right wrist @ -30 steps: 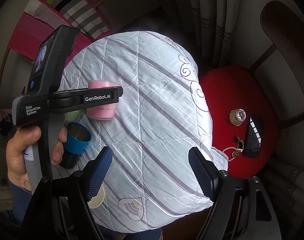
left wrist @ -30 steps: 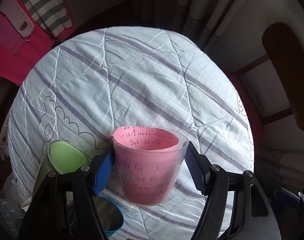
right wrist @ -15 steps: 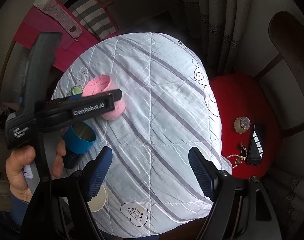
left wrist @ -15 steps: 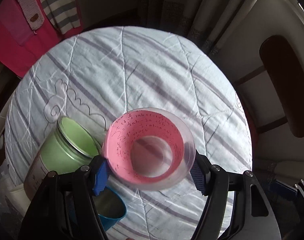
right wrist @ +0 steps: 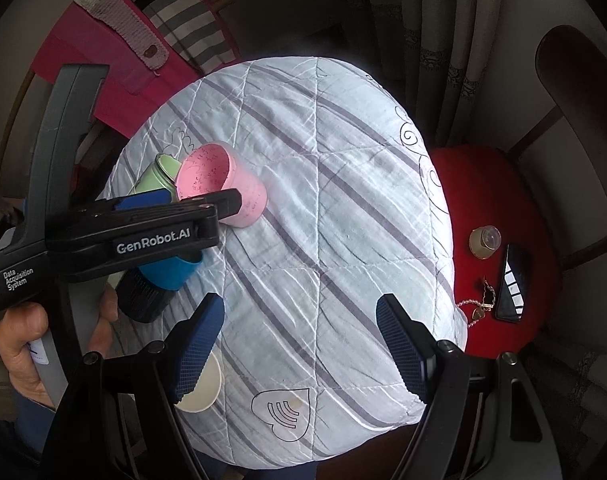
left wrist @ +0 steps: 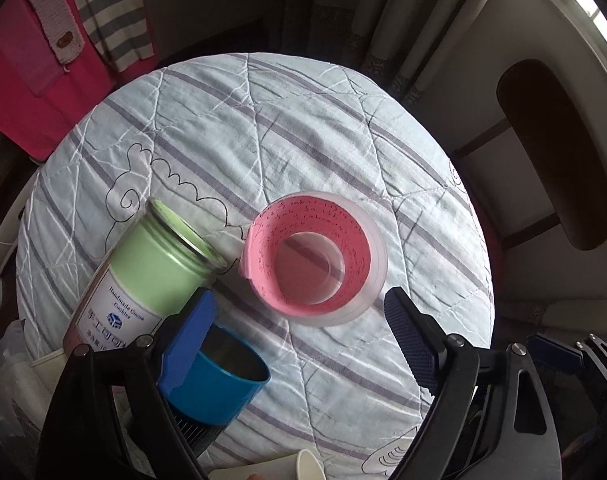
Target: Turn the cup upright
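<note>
The clear plastic cup (left wrist: 313, 260) with a pink paper lining stands upright on the striped quilted tabletop (left wrist: 303, 140), its mouth facing up. My left gripper (left wrist: 299, 332) is open, its blue pads just behind the cup on either side and apart from it. In the right wrist view the cup (right wrist: 223, 184) stands at the table's left, with the left gripper (right wrist: 191, 204) in front of it. My right gripper (right wrist: 299, 344) is open and empty over the table's near edge.
A green lidded jar (left wrist: 151, 272) stands just left of the cup. A blue cup (left wrist: 219, 384) and a cream paper cup (left wrist: 309, 466) are near the front edge. A red chair seat (right wrist: 499, 208) on the right holds a phone (right wrist: 511, 284) and small items.
The left gripper turned the cup upright, set it on the table, opened and drew back. The right gripper barely moved.
</note>
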A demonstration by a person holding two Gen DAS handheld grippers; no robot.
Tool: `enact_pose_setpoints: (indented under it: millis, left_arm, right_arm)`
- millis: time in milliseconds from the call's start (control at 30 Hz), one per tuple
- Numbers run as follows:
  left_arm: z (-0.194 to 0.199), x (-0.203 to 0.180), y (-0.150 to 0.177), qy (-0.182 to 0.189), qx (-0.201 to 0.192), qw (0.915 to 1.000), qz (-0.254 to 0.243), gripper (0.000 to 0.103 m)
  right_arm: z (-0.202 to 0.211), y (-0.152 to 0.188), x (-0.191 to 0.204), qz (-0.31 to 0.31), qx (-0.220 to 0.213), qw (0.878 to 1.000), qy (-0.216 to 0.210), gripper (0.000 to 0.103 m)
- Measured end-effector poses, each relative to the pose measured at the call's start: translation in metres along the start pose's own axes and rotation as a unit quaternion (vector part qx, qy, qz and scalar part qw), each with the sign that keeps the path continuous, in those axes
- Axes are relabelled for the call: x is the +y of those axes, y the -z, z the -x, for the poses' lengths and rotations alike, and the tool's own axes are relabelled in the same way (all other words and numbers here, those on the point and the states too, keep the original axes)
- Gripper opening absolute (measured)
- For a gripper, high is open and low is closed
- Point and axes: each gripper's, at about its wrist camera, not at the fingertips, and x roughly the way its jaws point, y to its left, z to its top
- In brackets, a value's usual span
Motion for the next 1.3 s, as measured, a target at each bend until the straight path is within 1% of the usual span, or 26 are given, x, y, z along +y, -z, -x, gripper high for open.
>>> enact_pose_setpoints:
  millis: [67, 167, 200, 300, 400, 500, 533, 600, 700, 800, 867, 933, 1000, 1167, 1233, 1300]
  left_arm:
    - [0.008, 0.006, 0.008, -0.003, 0.0, 1.0, 0.0, 0.089]
    - [0.025, 0.012, 0.019, 0.008, -0.006, 0.9999, 0.001, 0.09]
    - [0.03, 0.012, 0.022, 0.009, -0.008, 0.9999, 0.0, 0.092]
    - [0.042, 0.01, 0.03, 0.02, -0.004, 0.9997, -0.015, 0.092]
    - [0.057, 0.007, 0.037, 0.038, -0.008, 0.9989, -0.026, 0.092]
    - [0.075, -0.001, 0.044, 0.049, -0.027, 0.9972, -0.048, 0.093]
    - [0.082, -0.003, 0.046, 0.051, -0.035, 0.9964, -0.058, 0.093]
    - [0.094, -0.004, 0.054, 0.049, -0.053, 0.9945, -0.075, 0.095]
    - [0.111, 0.001, 0.065, 0.043, -0.091, 0.9905, -0.093, 0.096]
    - [0.124, 0.014, 0.079, 0.033, -0.132, 0.9856, -0.1, 0.097]
    - [0.128, 0.022, 0.089, 0.03, -0.156, 0.9815, -0.106, 0.098]
    - [0.129, 0.029, 0.1, 0.022, -0.183, 0.9763, -0.113, 0.099]
    - [0.126, 0.034, 0.11, 0.023, -0.2, 0.9723, -0.118, 0.099]
    - [0.12, 0.045, 0.147, 0.03, -0.256, 0.9586, -0.122, 0.101]
    - [0.121, 0.05, 0.168, 0.026, -0.285, 0.95, -0.124, 0.102]
    - [0.121, 0.055, 0.189, 0.025, -0.306, 0.9436, -0.124, 0.103]
  right_arm:
    - [0.005, 0.002, 0.004, -0.001, -0.006, 1.0, 0.012, 0.08]
    - [0.012, 0.004, 0.014, -0.001, -0.021, 0.998, 0.053, 0.08]
    - [0.015, 0.004, 0.018, -0.002, -0.028, 0.998, 0.065, 0.08]
    - [0.02, 0.007, 0.027, -0.007, -0.031, 0.996, 0.088, 0.08]
    - [0.025, 0.014, 0.036, -0.012, -0.031, 0.992, 0.12, 0.08]
    - [0.032, 0.025, 0.043, -0.021, -0.04, 0.991, 0.128, 0.08]
    - [0.036, 0.029, 0.046, -0.026, -0.05, 0.99, 0.13, 0.08]
    - [0.041, 0.035, 0.052, -0.033, -0.066, 0.988, 0.135, 0.08]
    - [0.045, 0.042, 0.063, -0.034, -0.088, 0.986, 0.135, 0.08]
    - [0.043, 0.05, 0.077, -0.02, -0.114, 0.982, 0.147, 0.08]
    - [0.04, 0.056, 0.086, -0.013, -0.133, 0.98, 0.148, 0.08]
    - [0.036, 0.065, 0.095, -0.006, -0.154, 0.976, 0.152, 0.08]
    - [0.03, 0.072, 0.103, 0.005, -0.172, 0.971, 0.166, 0.08]
    - [0.022, 0.102, 0.115, 0.01, -0.233, 0.95, 0.209, 0.08]
    - [0.021, 0.119, 0.119, 0.006, -0.263, 0.94, 0.217, 0.08]
    - [0.018, 0.138, 0.125, 0.006, -0.288, 0.933, 0.214, 0.08]
